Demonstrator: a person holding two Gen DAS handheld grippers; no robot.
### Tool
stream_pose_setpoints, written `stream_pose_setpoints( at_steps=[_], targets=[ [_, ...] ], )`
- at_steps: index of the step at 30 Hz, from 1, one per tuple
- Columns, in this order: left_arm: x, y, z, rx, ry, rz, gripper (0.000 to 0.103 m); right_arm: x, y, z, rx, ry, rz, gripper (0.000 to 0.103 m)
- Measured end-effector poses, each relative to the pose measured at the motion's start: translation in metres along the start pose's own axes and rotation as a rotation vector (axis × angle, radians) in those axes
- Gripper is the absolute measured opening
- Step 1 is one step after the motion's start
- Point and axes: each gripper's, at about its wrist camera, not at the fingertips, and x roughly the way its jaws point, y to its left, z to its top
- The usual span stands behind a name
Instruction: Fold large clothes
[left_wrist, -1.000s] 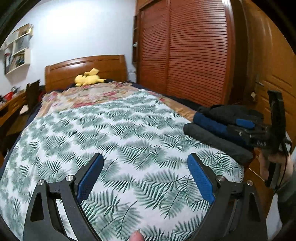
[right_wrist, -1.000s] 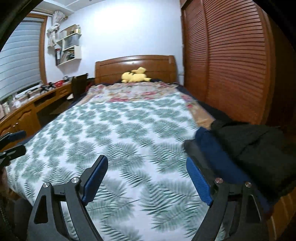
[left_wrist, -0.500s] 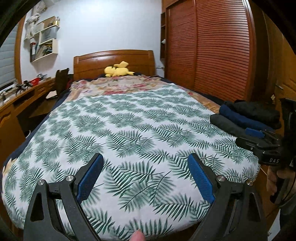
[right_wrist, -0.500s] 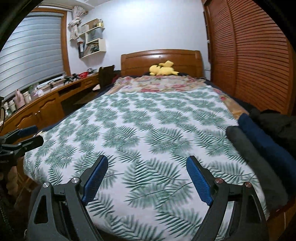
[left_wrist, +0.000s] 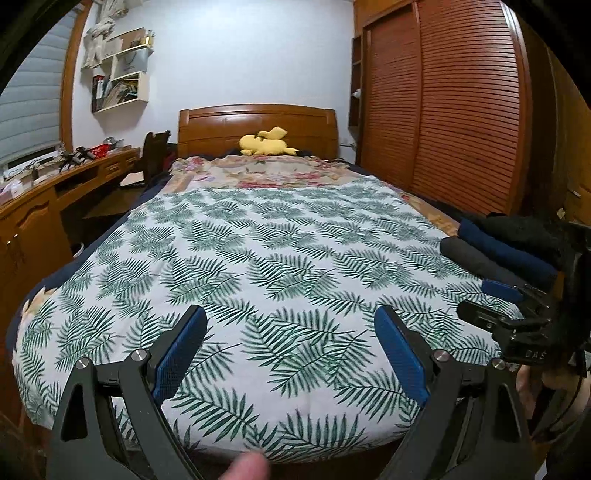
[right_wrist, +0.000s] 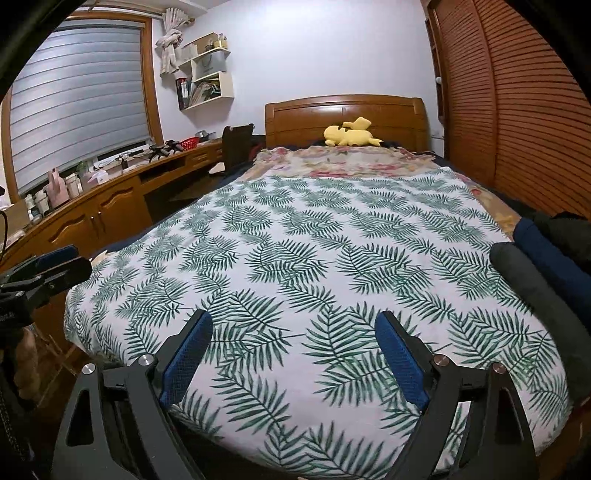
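Left gripper (left_wrist: 290, 352): fingers spread, empty.
Right gripper (right_wrist: 293, 354): fingers spread, empty.
Folded dark garments (left_wrist: 506, 251): 3 o'clock on leaf-print bedspread (left_wrist: 258, 258).

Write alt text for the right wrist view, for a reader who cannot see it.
The open right gripper hovers empty over the foot of a bed covered in a green fern-print sheet. Folded dark clothes are stacked along the bed's right edge, and a yellow plush toy lies by the wooden headboard. The left gripper shows at the far left.

Home bedroom: bed (left_wrist: 280, 258), wooden headboard (left_wrist: 258, 123), louvred wardrobe (left_wrist: 443, 103), desk (right_wrist: 110, 192).
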Motion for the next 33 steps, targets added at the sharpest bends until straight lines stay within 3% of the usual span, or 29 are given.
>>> stream_pose_setpoints(
  at_steps=[9, 22, 33],
  targets=[
    [0.002, 0.02, -0.017, -0.037, 0.016, 0.034, 0.092, 0.016, -0.002, 0.003, -0.006, -0.009, -0.009, 0.091],
    [-0.045, 0.019, 0.005, -0.023, -0.108, 0.058, 0.092, -0.019, 0.021, 0.01, -0.044, -0.166, -0.014, 0.091],
    [-0.067, 0.008, 0.012, -0.012, -0.163, 0.044, 0.092, -0.027, 0.019, -0.006, -0.032, -0.21, -0.016, 0.091]
  ],
)
